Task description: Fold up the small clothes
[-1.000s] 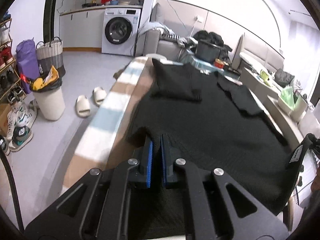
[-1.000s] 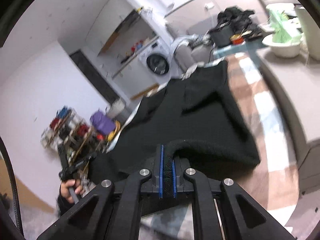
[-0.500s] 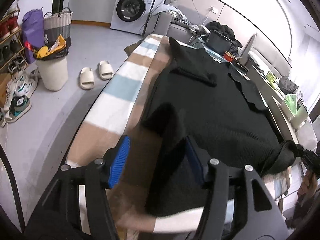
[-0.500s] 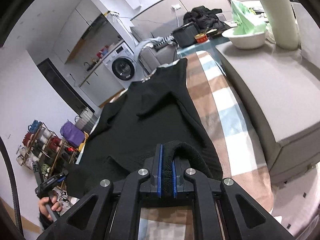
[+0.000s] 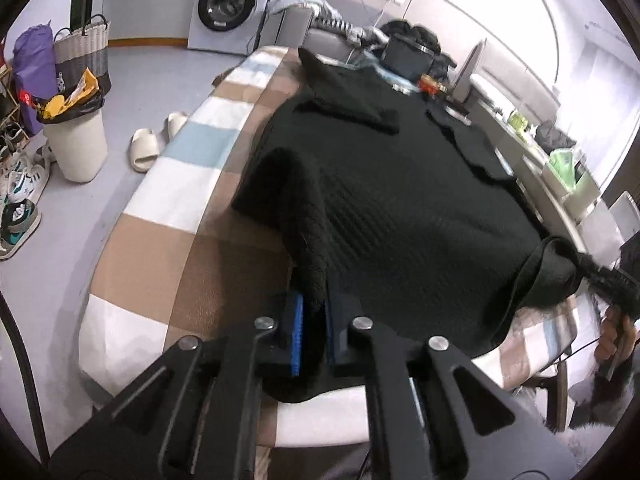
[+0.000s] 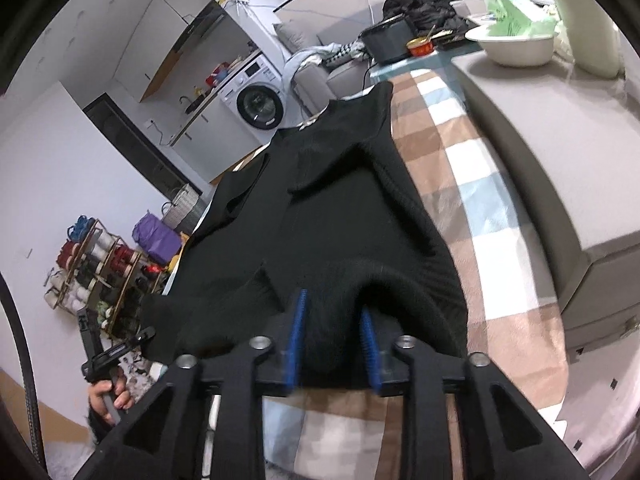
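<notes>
A black knitted sweater (image 5: 400,208) lies spread on a table under a checked blanket (image 5: 168,200), one sleeve folded across its chest. My left gripper (image 5: 314,330) is shut on a ridge of the near hem, low over the table's near left corner. In the right wrist view the sweater (image 6: 340,208) runs away from my right gripper (image 6: 332,338). Its jaws are opening, and the bunched near hem sits loose between the blue pads (image 6: 298,332). Each view shows the other gripper at the far hem corner, held by a hand (image 5: 616,336).
On the floor to the left stand a white bin (image 5: 76,140) and pale slippers (image 5: 142,148), with a washing machine (image 5: 230,4) behind. A grey counter (image 6: 560,152) with a white bowl (image 6: 516,48) runs along the table's right side. A shoe rack (image 6: 92,272) stands far left.
Both grippers have sunk toward the table with the hem. The left one opened wide, then shut again on the hem. The right pads, shut before, now stand apart.
</notes>
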Tool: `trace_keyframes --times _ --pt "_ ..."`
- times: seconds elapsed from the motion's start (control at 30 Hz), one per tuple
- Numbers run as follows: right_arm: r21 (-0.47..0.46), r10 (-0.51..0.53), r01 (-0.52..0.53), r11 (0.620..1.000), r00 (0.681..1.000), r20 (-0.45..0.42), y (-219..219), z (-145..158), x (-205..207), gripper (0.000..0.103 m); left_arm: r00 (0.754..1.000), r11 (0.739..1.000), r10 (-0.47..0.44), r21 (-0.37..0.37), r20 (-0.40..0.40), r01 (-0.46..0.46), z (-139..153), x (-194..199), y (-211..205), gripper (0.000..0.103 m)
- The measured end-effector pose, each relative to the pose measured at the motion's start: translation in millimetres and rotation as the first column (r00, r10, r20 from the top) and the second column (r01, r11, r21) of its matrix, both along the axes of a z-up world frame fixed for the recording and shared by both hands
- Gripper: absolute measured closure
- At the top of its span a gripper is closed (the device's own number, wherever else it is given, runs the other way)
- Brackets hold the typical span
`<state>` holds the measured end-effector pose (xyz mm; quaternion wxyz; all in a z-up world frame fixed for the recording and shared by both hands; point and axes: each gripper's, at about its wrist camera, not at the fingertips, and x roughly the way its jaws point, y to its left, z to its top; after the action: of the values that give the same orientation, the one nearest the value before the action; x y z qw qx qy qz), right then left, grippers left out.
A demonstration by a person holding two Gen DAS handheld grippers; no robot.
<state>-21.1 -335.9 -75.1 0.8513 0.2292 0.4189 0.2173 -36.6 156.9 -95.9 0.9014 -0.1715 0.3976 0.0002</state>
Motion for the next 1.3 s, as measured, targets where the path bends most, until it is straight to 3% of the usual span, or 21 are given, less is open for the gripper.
trace_keyframes --times 0.2,0.47,0.67,0.8,1.07,1.3 --pt "0.119 -0.018 0.022 0.993 0.999 -0.028 -18.9 -4.2 -1.4 0.063 0.996 1.0 0.014 -0.017 0.088 -0.013 24.2 -5.0 2.6 0.1" --pt "0.273 -0.037 0.061 0.96 0.995 -0.092 -28.7 -5.2 21.2 0.063 0.997 1.0 0.019 -0.026 0.08 -0.017 29.4 -5.2 6.2 0.1" --pt "0.13 -0.069 0.082 0.988 0.993 -0.096 -23.5 2.4 24.9 0.063 0.998 0.998 0.03 -0.05 0.059 -0.027 24.5 -3.8 12.2 0.1" --pt "0.173 -0.083 0.103 0.979 0.989 -0.121 -33.5 -0.4 21.2 0.063 0.998 0.999 0.024 -0.04 0.059 -0.022 22.4 -3.6 13.4 0.1" --pt "-0.017 -0.13 0.129 0.991 0.986 -0.106 -31.4 3.3 35.4 0.063 0.998 0.999 0.023 -0.039 0.05 -0.021 17.1 -1.1 14.6 0.1" --pt "-0.036 -0.092 0.088 0.995 0.99 -0.11 -25.2 -14.4 67.7 0.063 0.999 0.999 0.025 -0.041 0.047 -0.023 13.6 -0.8 12.9 0.1"
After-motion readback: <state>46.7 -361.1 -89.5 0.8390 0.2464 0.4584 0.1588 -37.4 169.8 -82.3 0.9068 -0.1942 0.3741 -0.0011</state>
